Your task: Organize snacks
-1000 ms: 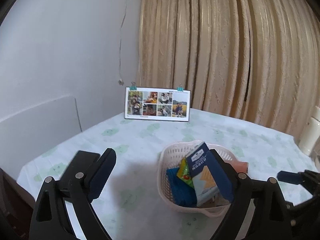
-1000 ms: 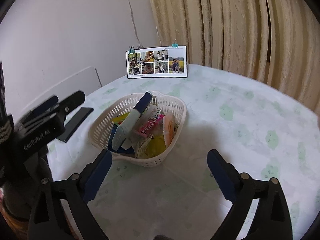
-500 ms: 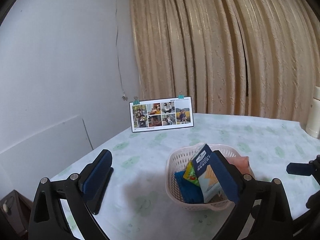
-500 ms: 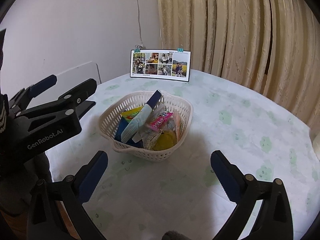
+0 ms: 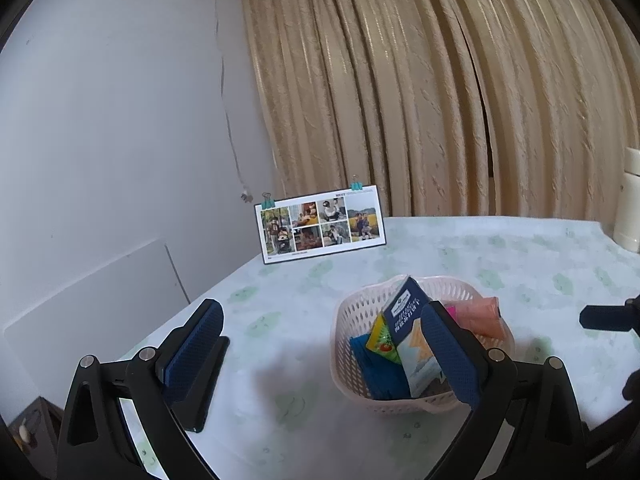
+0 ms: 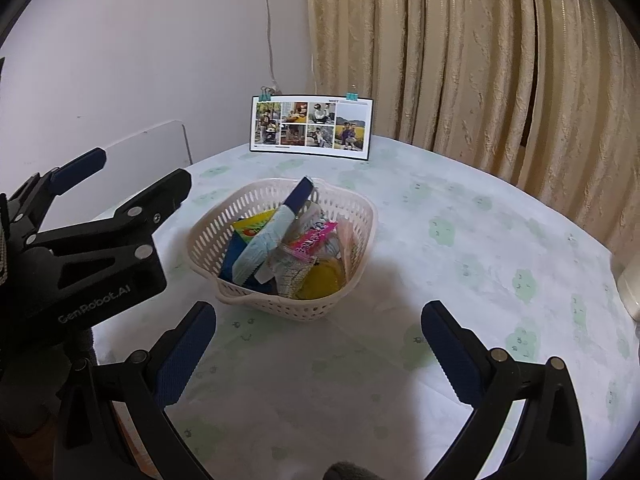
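Here both the left gripper (image 5: 320,354) and right gripper (image 6: 318,344) gape empty, the basket (image 6: 362,216) perhaps hiding more snacks (image 6: 288,240) underneath

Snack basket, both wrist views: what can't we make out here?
- Basket bottom layer: buried under upper packets, both views.
- Blue-and-white box lower right: left view, covered by the left claw finger.
- Pink packet print: right view, too small.
- White container: left view, cut off by the frame edge.

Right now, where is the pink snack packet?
In the right wrist view, the pink snack packet lies in the white basket, right of the tall blue packet, above the yellow one.
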Motion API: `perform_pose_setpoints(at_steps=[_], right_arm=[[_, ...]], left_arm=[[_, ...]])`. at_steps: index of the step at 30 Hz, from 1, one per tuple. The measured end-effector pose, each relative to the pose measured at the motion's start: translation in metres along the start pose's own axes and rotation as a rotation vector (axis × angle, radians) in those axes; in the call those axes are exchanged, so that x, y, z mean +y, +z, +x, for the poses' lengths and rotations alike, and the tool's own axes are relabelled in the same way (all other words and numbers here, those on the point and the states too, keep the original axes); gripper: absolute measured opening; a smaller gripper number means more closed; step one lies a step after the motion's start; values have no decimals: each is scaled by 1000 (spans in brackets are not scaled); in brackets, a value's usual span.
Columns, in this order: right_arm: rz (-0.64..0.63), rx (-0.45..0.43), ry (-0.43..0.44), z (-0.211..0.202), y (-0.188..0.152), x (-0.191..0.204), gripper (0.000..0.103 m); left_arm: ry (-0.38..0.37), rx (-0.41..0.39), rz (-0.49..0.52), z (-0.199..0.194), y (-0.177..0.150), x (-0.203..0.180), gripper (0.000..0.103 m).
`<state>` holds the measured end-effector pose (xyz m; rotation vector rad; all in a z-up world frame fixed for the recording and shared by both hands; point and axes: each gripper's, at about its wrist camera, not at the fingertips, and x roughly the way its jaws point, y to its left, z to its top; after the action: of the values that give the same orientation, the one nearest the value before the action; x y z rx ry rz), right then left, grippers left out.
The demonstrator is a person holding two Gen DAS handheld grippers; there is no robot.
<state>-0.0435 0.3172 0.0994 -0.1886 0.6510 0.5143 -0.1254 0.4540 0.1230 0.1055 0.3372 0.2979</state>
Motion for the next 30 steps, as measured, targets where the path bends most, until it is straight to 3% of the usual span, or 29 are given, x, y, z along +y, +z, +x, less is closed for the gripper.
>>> perform_pose_setpoints(at_steps=[30], right_arm=[[-87,-31,-119,1,-5,8,102]], left_arm=[[5,3,-3,-2,-1,0,99]])
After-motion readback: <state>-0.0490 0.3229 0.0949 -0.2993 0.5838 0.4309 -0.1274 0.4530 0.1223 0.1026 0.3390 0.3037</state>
